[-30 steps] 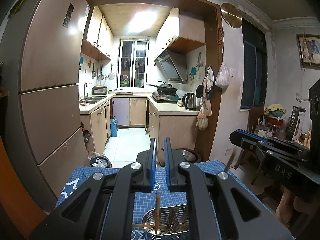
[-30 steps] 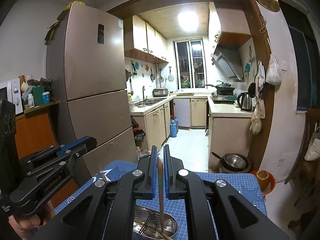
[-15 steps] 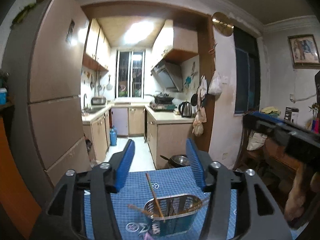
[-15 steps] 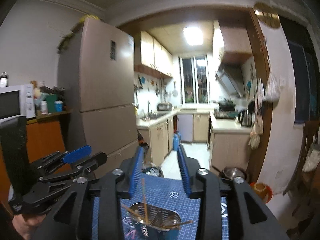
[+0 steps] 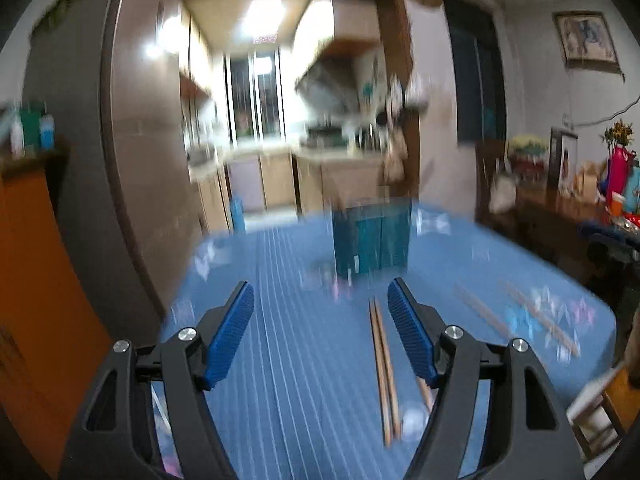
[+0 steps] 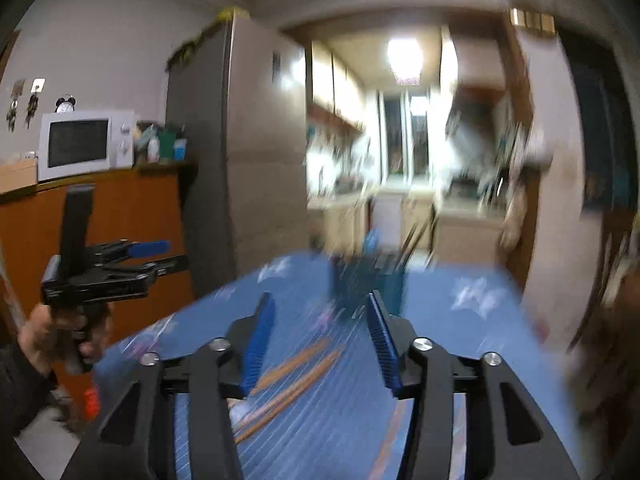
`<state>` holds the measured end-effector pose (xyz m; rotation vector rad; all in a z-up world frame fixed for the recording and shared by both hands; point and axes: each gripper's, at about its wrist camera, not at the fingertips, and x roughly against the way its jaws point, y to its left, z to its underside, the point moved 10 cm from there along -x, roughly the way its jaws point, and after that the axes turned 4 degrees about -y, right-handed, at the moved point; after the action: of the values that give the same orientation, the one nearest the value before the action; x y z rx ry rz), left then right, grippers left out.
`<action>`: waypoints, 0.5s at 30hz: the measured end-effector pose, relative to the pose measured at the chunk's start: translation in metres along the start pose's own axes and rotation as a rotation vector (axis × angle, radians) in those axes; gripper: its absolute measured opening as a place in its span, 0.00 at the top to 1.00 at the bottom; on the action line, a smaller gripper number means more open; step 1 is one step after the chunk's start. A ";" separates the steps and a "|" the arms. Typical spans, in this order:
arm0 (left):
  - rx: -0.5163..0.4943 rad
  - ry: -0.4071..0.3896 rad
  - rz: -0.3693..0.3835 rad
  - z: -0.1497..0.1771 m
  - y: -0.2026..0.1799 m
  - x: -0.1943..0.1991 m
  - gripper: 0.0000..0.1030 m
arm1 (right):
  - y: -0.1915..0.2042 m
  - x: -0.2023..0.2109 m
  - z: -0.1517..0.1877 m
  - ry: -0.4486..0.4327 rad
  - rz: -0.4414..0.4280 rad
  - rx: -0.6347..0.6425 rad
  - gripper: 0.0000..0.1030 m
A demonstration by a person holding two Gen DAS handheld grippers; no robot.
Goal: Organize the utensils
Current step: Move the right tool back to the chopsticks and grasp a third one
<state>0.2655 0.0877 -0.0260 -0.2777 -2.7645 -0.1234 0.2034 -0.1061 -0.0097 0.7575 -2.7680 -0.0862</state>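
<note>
Both views are motion-blurred, so we only get coarse detail. The desk (image 5: 288,320) is covered with a blue gridded cutting mat with white lines. A dark, mesh-like utensil holder (image 5: 372,236) stands upright toward the far edge, with thin sticks poking out of its top in the right wrist view (image 6: 368,280).

Left gripper (image 5: 322,330): jaws have just been opening, now wide apart, ribbed blue pads, nothing between them. A pair of slim wooden chopsticks (image 5: 384,372) lies flat on the mat just inside its right-hand pad, not touching as far as we can tell. Two more wooden chopsticks (image 5: 516,320) lie loose further right, well apart from the jaws.

Right gripper (image 6: 320,340): jaws have likewise been opening, now parted, gripping nothing. Wooden chopsticks (image 6: 288,384) lie slanted on the mat below its left-hand pad.

In the right wrist view a hand (image 6: 60,336) holds the left gripper off the desk's left edge. Bare mat between jaws and holder.
</note>
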 end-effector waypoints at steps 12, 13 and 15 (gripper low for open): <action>-0.116 0.259 0.173 0.126 -0.038 -0.031 0.55 | 0.072 -0.046 0.132 0.223 -0.031 -0.051 0.55; -0.117 0.268 0.184 0.130 -0.039 -0.032 0.56 | 0.075 -0.051 0.135 0.228 -0.024 -0.053 0.55; -0.125 0.281 0.196 0.136 -0.040 -0.033 0.61 | 0.075 -0.056 0.139 0.238 -0.013 -0.054 0.56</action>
<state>0.2408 0.0592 -0.1664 -0.5194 -2.4407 -0.2640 0.1747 -0.0154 -0.1471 0.7222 -2.5255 -0.0678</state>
